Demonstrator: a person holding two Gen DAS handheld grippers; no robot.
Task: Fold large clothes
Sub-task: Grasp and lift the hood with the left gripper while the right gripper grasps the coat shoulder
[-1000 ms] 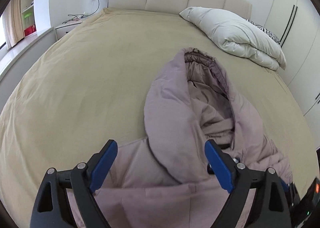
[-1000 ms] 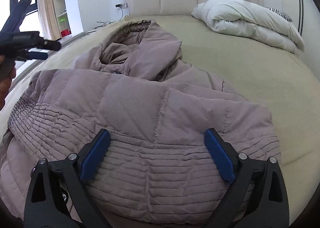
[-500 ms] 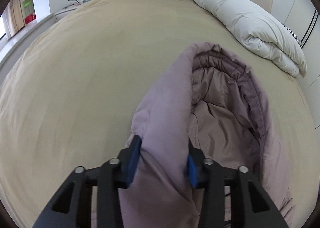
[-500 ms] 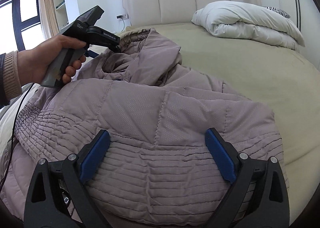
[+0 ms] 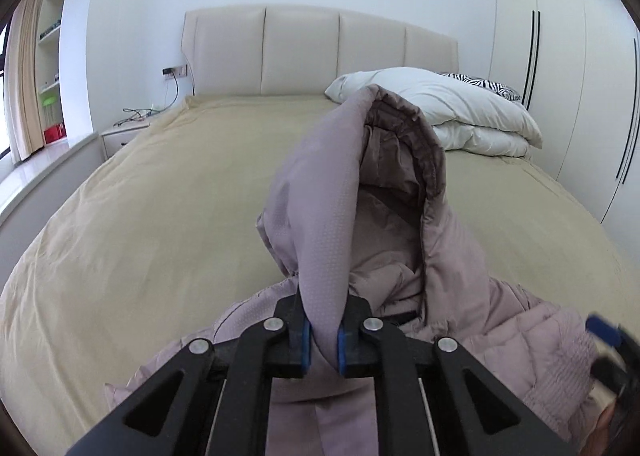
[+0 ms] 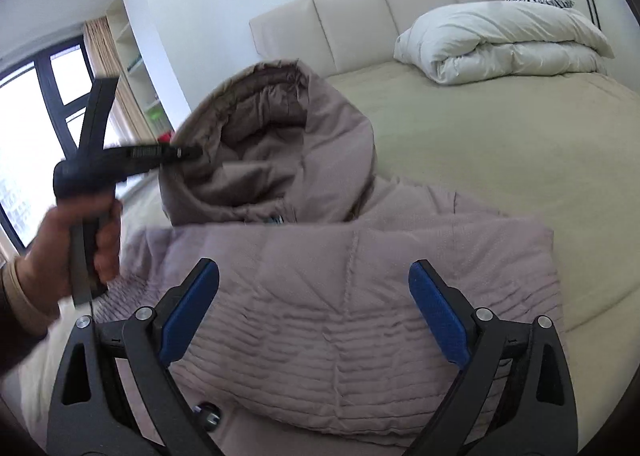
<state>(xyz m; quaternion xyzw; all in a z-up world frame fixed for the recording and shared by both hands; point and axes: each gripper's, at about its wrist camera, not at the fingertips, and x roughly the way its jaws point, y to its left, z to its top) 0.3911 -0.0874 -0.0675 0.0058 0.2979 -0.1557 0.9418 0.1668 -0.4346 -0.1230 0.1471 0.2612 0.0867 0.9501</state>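
A mauve quilted hooded jacket (image 6: 340, 296) lies on the beige bed (image 5: 160, 192), partly folded. My left gripper (image 5: 322, 340) is shut on the left edge of the jacket's hood (image 5: 328, 192) and holds the hood lifted upright above the jacket body. In the right wrist view the left gripper (image 6: 188, 154) shows at the left, held by a hand, pinching the hood (image 6: 280, 144). My right gripper (image 6: 314, 316) is open and empty, hovering over the ribbed hem of the jacket. Its blue pad (image 5: 604, 330) shows at the right edge of the left wrist view.
A folded white duvet (image 5: 448, 112) lies at the bed's far right by the padded headboard (image 5: 304, 52). A white wardrobe (image 5: 560, 76) stands to the right. A nightstand with cables (image 5: 128, 128) and a window ledge lie to the left.
My left gripper has closed on the hood's edge and raised the hood off the jacket. My right gripper has stayed open over the hem.
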